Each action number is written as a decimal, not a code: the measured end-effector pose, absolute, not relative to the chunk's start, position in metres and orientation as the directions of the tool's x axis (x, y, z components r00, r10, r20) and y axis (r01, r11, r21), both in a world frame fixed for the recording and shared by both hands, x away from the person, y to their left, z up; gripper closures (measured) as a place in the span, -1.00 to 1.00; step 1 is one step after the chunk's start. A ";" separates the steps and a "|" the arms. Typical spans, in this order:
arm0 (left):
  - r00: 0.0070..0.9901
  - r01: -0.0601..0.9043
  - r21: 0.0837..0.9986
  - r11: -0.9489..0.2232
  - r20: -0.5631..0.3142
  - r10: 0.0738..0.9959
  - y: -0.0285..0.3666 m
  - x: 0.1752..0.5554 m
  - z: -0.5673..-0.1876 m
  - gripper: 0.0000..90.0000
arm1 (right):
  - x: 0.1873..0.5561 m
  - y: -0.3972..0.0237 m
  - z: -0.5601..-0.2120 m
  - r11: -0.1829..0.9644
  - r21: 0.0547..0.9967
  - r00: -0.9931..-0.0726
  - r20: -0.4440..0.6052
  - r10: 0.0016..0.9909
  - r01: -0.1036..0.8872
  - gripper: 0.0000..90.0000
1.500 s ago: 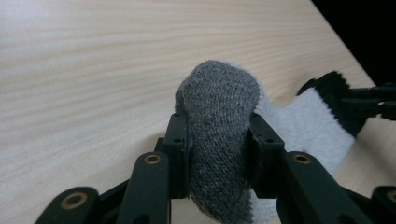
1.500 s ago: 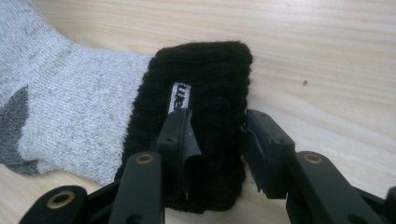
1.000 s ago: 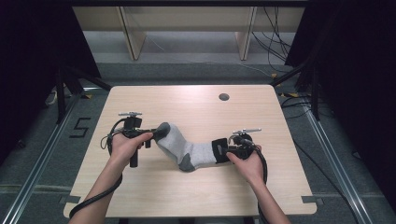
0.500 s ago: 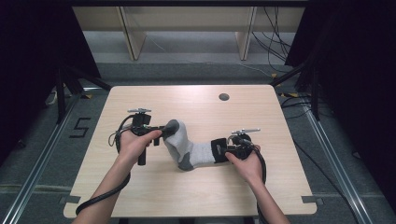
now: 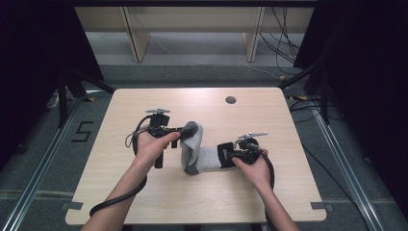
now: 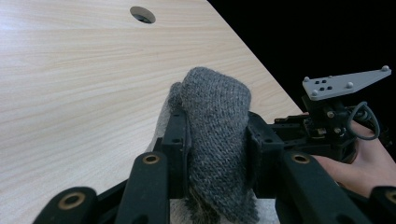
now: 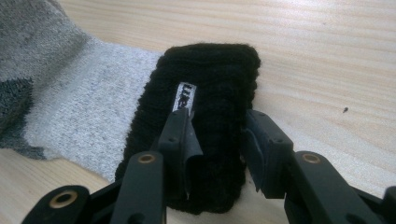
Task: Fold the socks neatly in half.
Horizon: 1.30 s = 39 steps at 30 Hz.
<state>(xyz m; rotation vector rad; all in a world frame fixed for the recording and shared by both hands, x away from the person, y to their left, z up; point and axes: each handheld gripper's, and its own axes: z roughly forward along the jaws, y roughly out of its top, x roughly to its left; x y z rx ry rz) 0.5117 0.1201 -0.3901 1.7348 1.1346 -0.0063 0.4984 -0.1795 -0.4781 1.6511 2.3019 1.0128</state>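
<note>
Item: sock (image 5: 199, 151), knitted, grey with darker toe and black ribbed cuff, lying mid-table (image 5: 144, 202) and folded upward at left. Left gripper (image 6: 217, 140) pinches the toe; right gripper (image 7: 217, 135), jaws just closing, clamps the cuff. Risk, as judged: soft stretchy knit may slip from either grip under tension.

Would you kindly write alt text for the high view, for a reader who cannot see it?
A person's left claw grips the dark grey toe of a sock, lifted and folded over, while the right claw pinches its black cuff. The sock lies on a light wooden table with a round hole.
</note>
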 end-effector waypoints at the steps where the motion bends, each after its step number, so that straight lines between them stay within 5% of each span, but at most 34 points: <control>1: 0.554 0.682 0.731 -0.036 -0.484 0.677 0.119 0.512 -0.390 0.46 | 0.498 -0.179 -0.478 0.172 0.589 -0.391 0.267 0.881 0.790 0.38; 16: 0.567 0.682 0.728 -0.067 -0.469 0.677 0.093 0.515 -0.391 0.46 | 0.499 -0.180 -0.479 0.184 0.592 -0.406 0.267 0.874 0.785 0.38; 30: 0.606 0.642 0.738 -0.208 -0.322 0.727 0.047 0.514 -0.405 0.46 | 0.499 -0.185 -0.483 0.183 0.615 -0.420 0.265 0.868 0.767 0.37; 39: 0.624 0.640 0.713 -0.286 -0.266 0.735 0.020 0.515 -0.422 0.46 | 0.495 -0.186 -0.480 0.158 0.611 -0.402 0.287 0.869 0.776 0.16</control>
